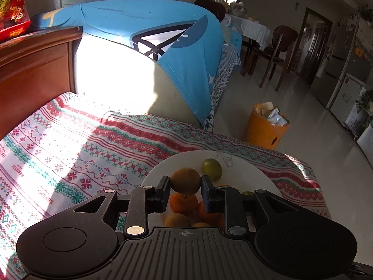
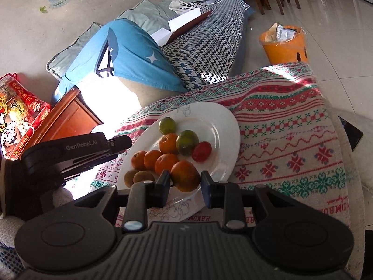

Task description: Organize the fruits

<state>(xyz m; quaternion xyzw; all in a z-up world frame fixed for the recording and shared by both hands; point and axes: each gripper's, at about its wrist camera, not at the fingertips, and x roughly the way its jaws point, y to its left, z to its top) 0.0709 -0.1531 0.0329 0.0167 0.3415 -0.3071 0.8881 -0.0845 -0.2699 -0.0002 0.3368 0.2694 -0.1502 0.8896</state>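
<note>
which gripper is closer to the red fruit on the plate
Right, probably. The right gripper hovers at the plate's near rim, just short of the red fruit. The left gripper sits beyond the opposite rim.

Both grippers (image 1: 185, 190) (image 2: 185, 187) clamped, fingers narrowed.

The white plate (image 2: 223, 126) is crowded on its lower left part: the fruits (image 2: 167, 156) lie there touching each other, with almost no gap between them. The upper right part of the plate is bare. To the right of the plate, the patterned cloth (image 2: 291, 144) is free up to the table edge. In the left wrist view, the cloth in the left half of the frame is also free. At the left of the right wrist view, the left gripper (image 2: 126, 141) stands just beside the plate rim. A wooden cabinet (image 1: 35, 70) borders the table at upper left.
</note>
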